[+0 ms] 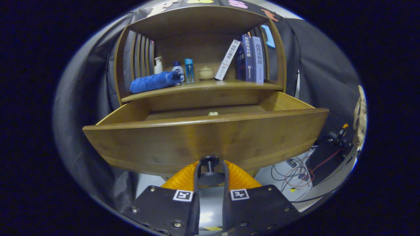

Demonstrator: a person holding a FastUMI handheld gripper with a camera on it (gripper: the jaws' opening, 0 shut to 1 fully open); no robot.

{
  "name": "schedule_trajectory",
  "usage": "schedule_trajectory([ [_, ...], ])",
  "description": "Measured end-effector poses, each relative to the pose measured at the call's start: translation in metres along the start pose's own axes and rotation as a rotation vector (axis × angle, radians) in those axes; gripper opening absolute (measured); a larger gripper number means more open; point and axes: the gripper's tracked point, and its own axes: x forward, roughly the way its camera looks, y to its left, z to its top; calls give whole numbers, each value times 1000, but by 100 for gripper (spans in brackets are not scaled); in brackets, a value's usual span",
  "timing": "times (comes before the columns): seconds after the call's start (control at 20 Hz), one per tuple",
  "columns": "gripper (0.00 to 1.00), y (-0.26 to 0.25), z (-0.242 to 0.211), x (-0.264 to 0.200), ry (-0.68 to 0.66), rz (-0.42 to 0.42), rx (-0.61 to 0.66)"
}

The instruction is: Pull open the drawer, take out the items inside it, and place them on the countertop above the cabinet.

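Two fingers of the tool (210, 170) are seen at the bottom centre of the frame, closed around the dark round knob (209, 161) on the front of the wooden drawer (203, 139); both fingers are pressed against the knob's stem. The drawer is pulled well out of the cabinet (200, 29), and its front panel spans the middle of the frame. Inside it, near the back, a small pale item (213, 113) is just visible over the front edge. On the counter (203, 87) above the drawer, a rolled blue towel (154, 82) is laid at the left, with three small bottles (178, 70) and a small lidded pot (206, 72) behind it. Several books (251, 59) are stood at the right, one leaning.
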Motion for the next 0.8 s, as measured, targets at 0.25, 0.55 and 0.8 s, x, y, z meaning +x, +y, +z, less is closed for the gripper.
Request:
schedule_trajectory([
  [0.25,33,0,-1,-1,-27,19,34],
  [0.55,54,7,7,-20,-69,55,81],
  [0.8,54,19,58,-38,-201,77,63],
])
